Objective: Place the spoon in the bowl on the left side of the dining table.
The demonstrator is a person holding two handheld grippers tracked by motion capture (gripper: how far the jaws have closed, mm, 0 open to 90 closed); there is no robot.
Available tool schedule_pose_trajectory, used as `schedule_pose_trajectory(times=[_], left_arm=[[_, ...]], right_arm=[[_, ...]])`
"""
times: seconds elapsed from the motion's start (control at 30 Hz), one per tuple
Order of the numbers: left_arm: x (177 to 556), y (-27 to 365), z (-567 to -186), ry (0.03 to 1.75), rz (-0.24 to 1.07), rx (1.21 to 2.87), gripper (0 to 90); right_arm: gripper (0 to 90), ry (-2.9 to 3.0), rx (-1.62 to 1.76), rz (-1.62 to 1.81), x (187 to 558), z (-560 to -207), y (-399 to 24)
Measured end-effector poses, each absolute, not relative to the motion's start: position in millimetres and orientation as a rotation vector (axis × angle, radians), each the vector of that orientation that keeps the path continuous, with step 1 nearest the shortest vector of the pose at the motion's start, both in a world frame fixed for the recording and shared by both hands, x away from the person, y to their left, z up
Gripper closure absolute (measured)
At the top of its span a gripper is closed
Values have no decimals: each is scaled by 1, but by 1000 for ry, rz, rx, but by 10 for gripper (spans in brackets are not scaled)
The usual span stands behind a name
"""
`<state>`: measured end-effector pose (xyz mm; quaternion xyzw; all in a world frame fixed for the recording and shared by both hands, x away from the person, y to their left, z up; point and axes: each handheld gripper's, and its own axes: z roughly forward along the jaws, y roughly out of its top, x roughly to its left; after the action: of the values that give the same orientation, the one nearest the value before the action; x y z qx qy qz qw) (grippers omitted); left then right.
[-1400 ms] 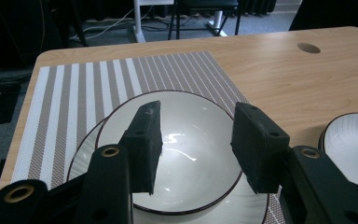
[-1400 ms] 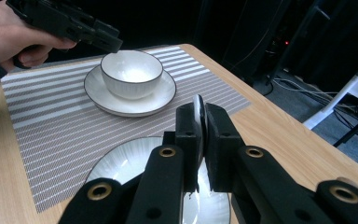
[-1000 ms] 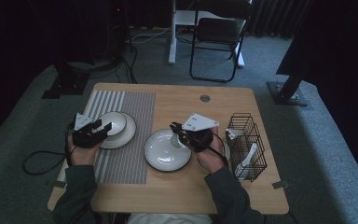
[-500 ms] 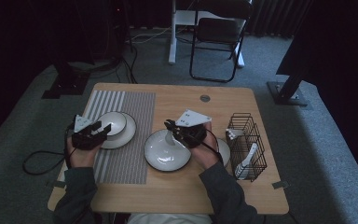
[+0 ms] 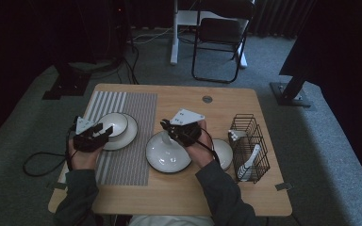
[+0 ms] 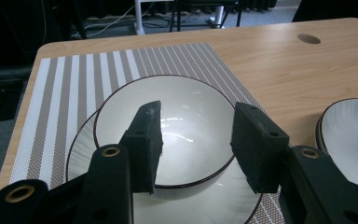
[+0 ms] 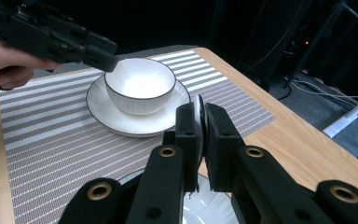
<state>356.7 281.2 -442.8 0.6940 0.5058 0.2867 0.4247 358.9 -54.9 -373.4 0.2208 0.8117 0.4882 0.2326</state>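
Note:
A white bowl [image 5: 115, 121] [image 6: 191, 102] stands on a white saucer plate [image 5: 129, 135] [image 6: 81, 149] on the striped mat [image 5: 134, 106]. My left gripper [image 5: 104, 131] [image 6: 196, 140] hovers at the bowl's near rim, jaws open, pads apart on either side of it. The right gripper view has this bowl [image 7: 140, 86] with the left gripper [image 7: 106, 58] at its edge. My right gripper [image 5: 166, 126] [image 7: 199, 123] is shut on the far rim of a second white plate [image 5: 167, 156] [image 7: 205, 207] at the mat's right edge.
A smaller white dish [image 5: 226, 151] lies partly under the person's right hand. To its right stands a black wire basket [image 5: 250, 123] with white utensils inside. The wooden table [image 5: 217, 197] has a round hole [image 5: 207, 99] at the back; a chair [image 5: 219, 33] stands beyond.
My right gripper has moved left toward the mat, still clamped on the plate's rim. The left gripper has stayed by the bowl.

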Motion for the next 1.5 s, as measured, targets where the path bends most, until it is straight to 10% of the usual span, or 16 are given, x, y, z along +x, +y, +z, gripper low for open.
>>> schedule_pose_trajectory(times=[1.5], left_arm=[[353, 287, -441, 1269, 698, 1722, 539]], right_arm=[[850, 2287, 546, 1351, 408, -380, 13]])
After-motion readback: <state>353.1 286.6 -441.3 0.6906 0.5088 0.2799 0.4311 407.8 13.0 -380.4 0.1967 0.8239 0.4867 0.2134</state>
